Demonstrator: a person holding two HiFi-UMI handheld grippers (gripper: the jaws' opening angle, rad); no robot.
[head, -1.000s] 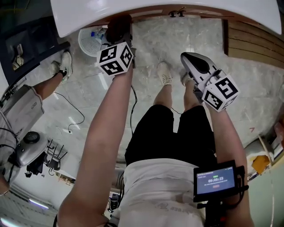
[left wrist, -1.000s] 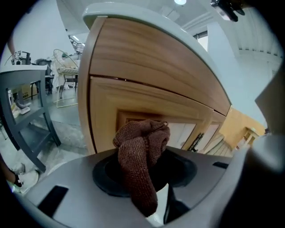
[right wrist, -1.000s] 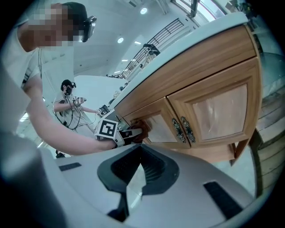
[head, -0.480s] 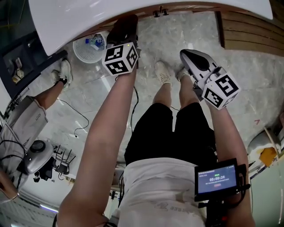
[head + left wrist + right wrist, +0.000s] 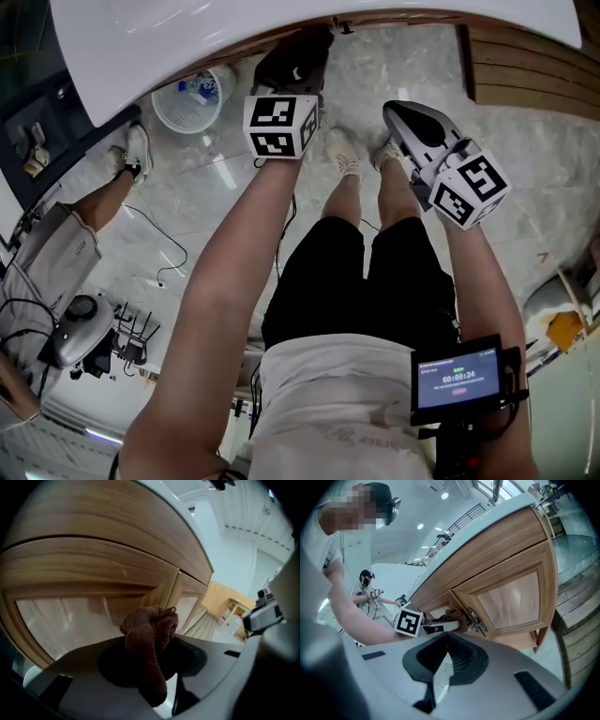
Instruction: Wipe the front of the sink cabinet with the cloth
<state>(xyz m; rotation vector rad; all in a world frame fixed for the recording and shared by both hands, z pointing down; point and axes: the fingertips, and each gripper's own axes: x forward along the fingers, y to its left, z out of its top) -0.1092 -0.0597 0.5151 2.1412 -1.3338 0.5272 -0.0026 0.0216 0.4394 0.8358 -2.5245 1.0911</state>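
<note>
A brown cloth point(image 5: 151, 637) is bunched between the jaws of my left gripper point(image 5: 150, 656), which is shut on it. The cloth presses against the wooden front of the sink cabinet point(image 5: 93, 573), beside a door panel. In the right gripper view the cloth point(image 5: 452, 617) sits next to the ornate door handles point(image 5: 476, 619). From the head view the left gripper point(image 5: 298, 58) reaches under the white sink counter point(image 5: 234, 37), whose edge hides the cabinet front. My right gripper point(image 5: 412, 120) hangs back over the floor, its jaws point(image 5: 446, 654) shut on nothing.
A white basket point(image 5: 191, 94) stands on the marble floor to the left of the cabinet. Wooden steps point(image 5: 534, 66) lie to the right. Another person's legs point(image 5: 103, 183) and a grey machine with cables point(image 5: 80, 328) are at the left.
My left gripper has slid to the right along the cabinet front with the cloth in it. The right gripper has hardly moved.
</note>
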